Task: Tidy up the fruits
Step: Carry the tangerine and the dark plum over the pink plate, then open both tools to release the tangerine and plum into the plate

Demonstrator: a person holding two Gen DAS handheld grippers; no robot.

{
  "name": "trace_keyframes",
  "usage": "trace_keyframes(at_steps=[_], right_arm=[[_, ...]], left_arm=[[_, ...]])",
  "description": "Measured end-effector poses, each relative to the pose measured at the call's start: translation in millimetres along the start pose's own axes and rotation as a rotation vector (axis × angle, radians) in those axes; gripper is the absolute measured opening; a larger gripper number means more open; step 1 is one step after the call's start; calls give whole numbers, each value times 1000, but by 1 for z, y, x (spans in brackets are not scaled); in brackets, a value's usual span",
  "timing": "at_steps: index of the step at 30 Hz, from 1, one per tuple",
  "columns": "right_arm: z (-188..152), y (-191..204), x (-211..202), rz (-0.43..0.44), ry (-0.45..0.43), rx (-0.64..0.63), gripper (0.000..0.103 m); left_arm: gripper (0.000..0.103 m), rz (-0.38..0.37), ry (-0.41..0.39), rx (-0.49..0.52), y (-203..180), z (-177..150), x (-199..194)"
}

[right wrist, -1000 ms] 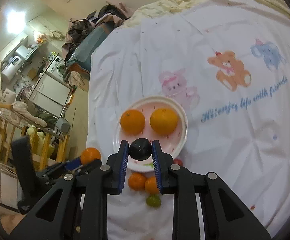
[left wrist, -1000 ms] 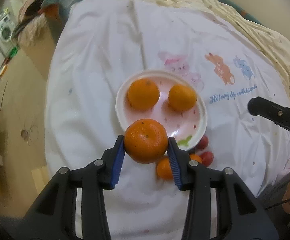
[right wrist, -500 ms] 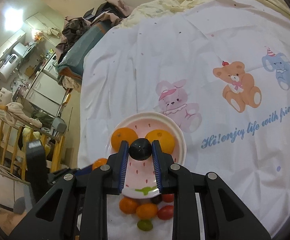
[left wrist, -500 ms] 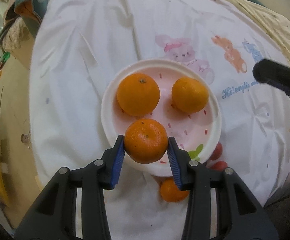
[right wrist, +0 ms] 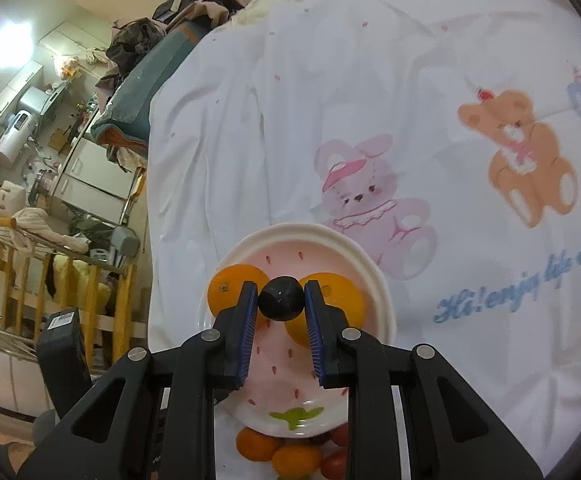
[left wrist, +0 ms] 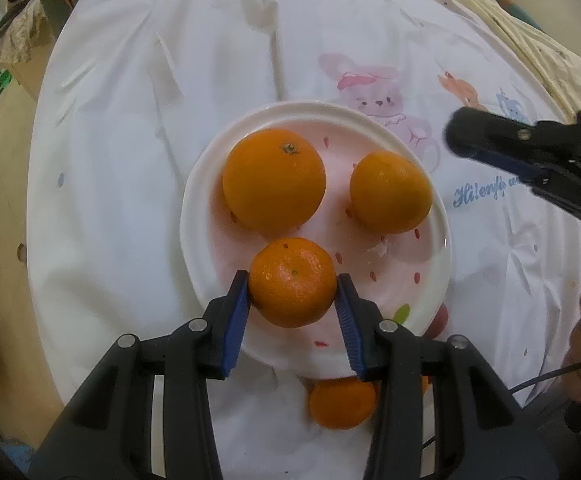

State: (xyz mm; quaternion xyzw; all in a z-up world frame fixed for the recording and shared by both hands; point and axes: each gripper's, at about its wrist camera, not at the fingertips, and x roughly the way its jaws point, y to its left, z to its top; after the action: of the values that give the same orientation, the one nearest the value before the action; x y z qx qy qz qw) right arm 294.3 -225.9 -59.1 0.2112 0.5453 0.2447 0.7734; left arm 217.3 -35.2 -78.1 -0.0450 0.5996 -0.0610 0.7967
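Observation:
My left gripper point(left wrist: 292, 294) is shut on a mandarin point(left wrist: 292, 282) and holds it over the near part of a white and pink plate point(left wrist: 430, 276). Two oranges lie on the plate, a big one point(left wrist: 274, 184) at the left and a smaller one point(left wrist: 390, 192) at the right. My right gripper point(right wrist: 281, 306) is shut on a small dark round fruit point(right wrist: 281, 303) above the same plate point(right wrist: 374, 276), between the two oranges point(right wrist: 230, 284) point(right wrist: 342, 296). It also shows in the left wrist view point(left wrist: 530, 152) at the right.
Loose fruit lies on the white printed cloth point(left wrist: 130, 160) just in front of the plate: small oranges point(right wrist: 256, 444) point(left wrist: 340, 404), red tomatoes point(right wrist: 334, 464). The cloth's left edge drops to the floor. Furniture and clutter point(right wrist: 50, 160) stand far left.
My left gripper has moved forward and down with the mandarin, from in front of the plate to over it. My right gripper has risen and drawn back with the dark fruit.

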Motion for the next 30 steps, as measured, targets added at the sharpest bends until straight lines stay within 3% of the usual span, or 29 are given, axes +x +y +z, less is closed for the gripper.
trace_keyframes(at_steps=[6, 11, 19, 21, 23, 24, 30], right_arm=[[2, 2, 19, 15, 37, -16, 26], [1, -2, 26, 29, 59, 8, 27], [0, 0, 24, 34, 48, 3, 28], [0, 2, 23, 33, 43, 2, 28], [-1, 2, 23, 34, 45, 0, 28], [-1, 3, 22, 29, 44, -2, 28], [3, -1, 13, 19, 22, 7, 28]], left_arm=[[39, -2, 31, 5, -4, 1, 7], [39, 24, 11, 42, -7, 3, 9], [39, 28, 37, 1, -1, 3, 12], [46, 22, 43, 1, -1, 2, 12], [72, 10, 29, -3, -3, 2, 9], [76, 12, 8, 2, -5, 2, 5], [79, 31, -34, 34, -11, 4, -3]])
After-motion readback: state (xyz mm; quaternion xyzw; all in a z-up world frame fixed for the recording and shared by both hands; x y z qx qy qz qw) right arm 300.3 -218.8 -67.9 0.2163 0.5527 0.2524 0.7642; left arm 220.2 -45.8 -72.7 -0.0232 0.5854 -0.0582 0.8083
